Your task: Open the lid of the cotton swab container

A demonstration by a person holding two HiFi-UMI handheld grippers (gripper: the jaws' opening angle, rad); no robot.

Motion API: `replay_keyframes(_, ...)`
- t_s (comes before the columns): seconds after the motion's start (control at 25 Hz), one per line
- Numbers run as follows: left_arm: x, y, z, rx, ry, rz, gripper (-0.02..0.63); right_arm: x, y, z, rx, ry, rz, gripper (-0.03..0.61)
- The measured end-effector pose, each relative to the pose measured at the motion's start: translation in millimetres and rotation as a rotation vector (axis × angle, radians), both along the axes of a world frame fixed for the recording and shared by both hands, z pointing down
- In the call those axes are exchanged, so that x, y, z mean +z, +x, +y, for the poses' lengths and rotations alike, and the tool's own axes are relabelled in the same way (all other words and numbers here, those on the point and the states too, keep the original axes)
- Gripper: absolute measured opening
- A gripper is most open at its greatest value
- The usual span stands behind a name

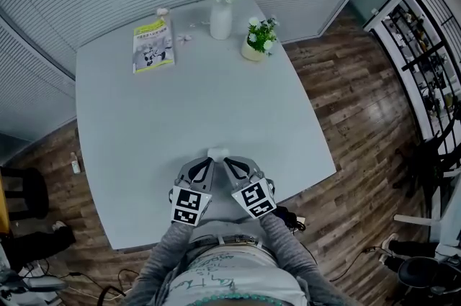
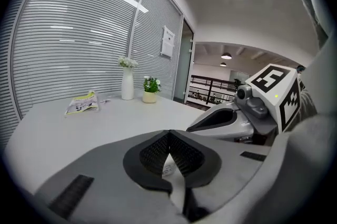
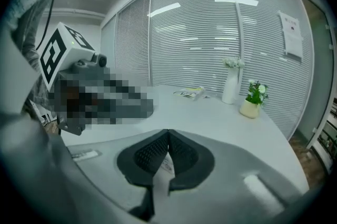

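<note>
We are holding both tongs closed and empty at lower centre; left gripper point(image 1: 209, 161) and right gripper point(image 1: 226, 161) are pointing at the cotton swab container point(image 1: 218, 152) just beyond their tips.

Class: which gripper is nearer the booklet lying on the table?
Left. The booklet lies far across the table, to the left; the left gripper is on that side, the right gripper beside it, further right.

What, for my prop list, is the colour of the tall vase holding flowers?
The tall vase is plain white; the head view shows it best.
</note>
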State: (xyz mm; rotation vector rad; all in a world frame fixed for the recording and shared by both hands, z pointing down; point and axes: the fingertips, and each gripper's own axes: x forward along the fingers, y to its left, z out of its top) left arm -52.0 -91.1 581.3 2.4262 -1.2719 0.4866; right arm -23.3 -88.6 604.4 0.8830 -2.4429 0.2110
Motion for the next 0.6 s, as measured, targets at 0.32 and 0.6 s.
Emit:
replay_keyframes(0.32, 19, 2, -1, 0.073, -0.033, -0.069, -0.002, 17, 3, 0, -0.012, -0.051, 0.025, 0.003)
replay_keyframes(0.6, 33, 1, 2, 0.217, -0.032, -0.204, -0.002, 26, 10, -3, -0.050, -0.063, 0.003, 0.069)
